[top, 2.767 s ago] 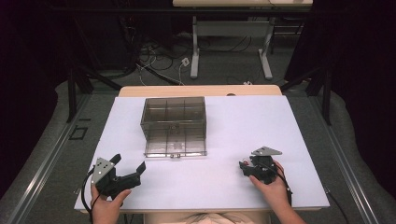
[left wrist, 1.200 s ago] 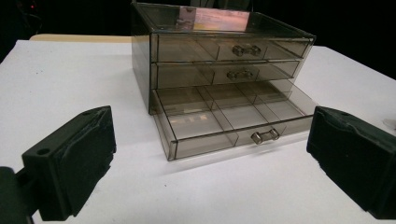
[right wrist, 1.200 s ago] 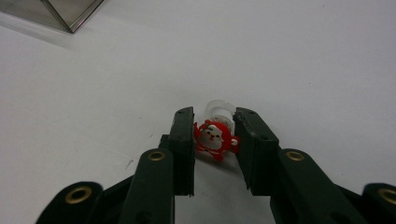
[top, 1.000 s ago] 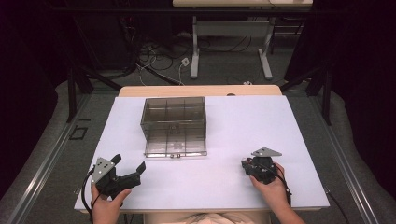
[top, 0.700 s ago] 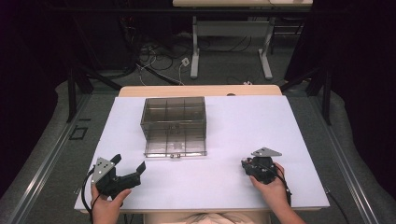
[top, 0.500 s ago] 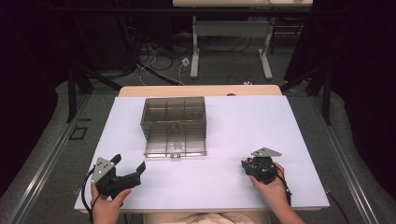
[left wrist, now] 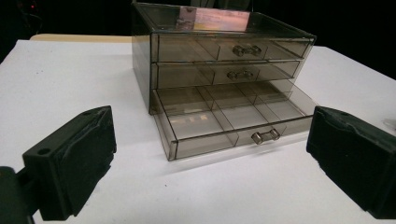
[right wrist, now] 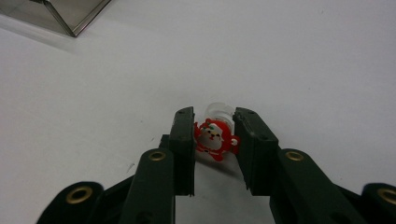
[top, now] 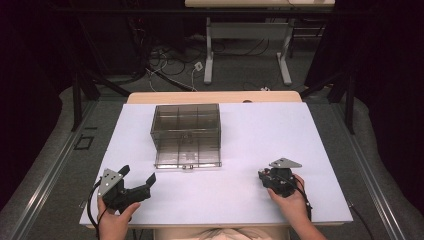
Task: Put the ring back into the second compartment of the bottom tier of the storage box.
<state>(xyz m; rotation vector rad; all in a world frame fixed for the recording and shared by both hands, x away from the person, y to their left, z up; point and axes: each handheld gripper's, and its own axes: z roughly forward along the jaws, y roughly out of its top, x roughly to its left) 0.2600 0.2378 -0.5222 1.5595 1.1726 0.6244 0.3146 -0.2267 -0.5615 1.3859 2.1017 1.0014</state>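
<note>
A smoky clear three-drawer box [top: 186, 131] stands in the middle of the white table [top: 260, 125]. Its bottom drawer [left wrist: 224, 122] is pulled out and looks empty; the two upper drawers are pushed in. My left gripper [top: 138, 174] rests at the near left, open, its jaws [left wrist: 210, 163] spread wide and pointing at the box with nothing between them. At the near right, my right gripper [top: 262, 175] is shut on a small red-and-white Santa figure [right wrist: 214, 136] with a clear base, low over the tabletop.
A corner of the box [right wrist: 70, 14] lies beyond and left of the right gripper. Bare white tabletop [top: 240, 150] separates the box from the right gripper. Dark floor with cables [top: 170, 60] and desk legs lies past the far edge.
The right gripper has shifted very slightly to the right since the earliest frame. The left gripper and the drawer box have stayed still.
</note>
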